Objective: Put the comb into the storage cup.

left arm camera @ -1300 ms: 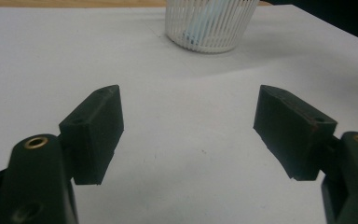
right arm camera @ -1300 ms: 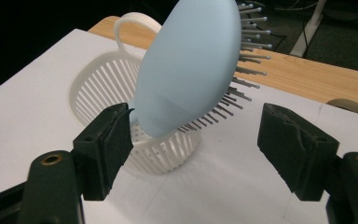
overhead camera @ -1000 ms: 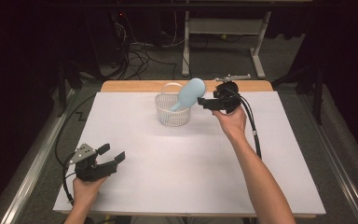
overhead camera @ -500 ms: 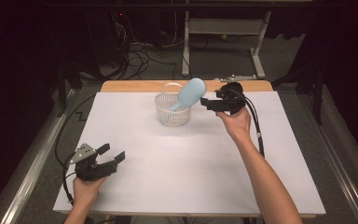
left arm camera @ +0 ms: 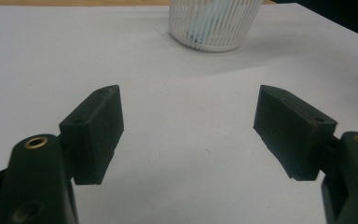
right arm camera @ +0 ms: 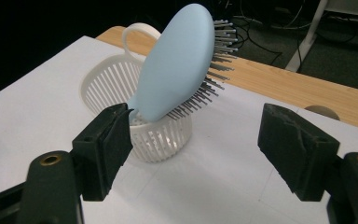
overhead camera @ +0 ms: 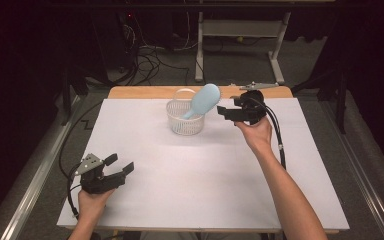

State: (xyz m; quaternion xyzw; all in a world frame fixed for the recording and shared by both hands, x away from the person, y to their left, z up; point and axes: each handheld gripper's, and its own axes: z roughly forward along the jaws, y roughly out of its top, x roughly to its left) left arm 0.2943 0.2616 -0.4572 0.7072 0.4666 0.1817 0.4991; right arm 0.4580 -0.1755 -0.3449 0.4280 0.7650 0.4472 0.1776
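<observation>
A light blue hairbrush (overhead camera: 203, 100) (right arm camera: 175, 63) stands tilted in a small white slatted basket (overhead camera: 185, 119) (right arm camera: 121, 86) (left arm camera: 212, 23) near the table's far edge, handle down, head and bristles leaning out over the right rim. My right gripper (overhead camera: 223, 112) (right arm camera: 196, 147) is open just right of the basket, its jaws empty and apart from the brush. At the table's near left, my left gripper (overhead camera: 119, 164) (left arm camera: 189, 135) is open over bare white surface, holding nothing.
A white sheet (overhead camera: 200, 170) covers the table, with a wooden strip (overhead camera: 145, 92) showing along the far edge. Cables trail from both grippers. Beyond the table are a dark floor with cables (overhead camera: 150, 60) and a white desk frame (overhead camera: 240, 35).
The right gripper has drawn back slightly to the right, away from the brush. The brush stays leaning in the basket. The left gripper has not moved.
</observation>
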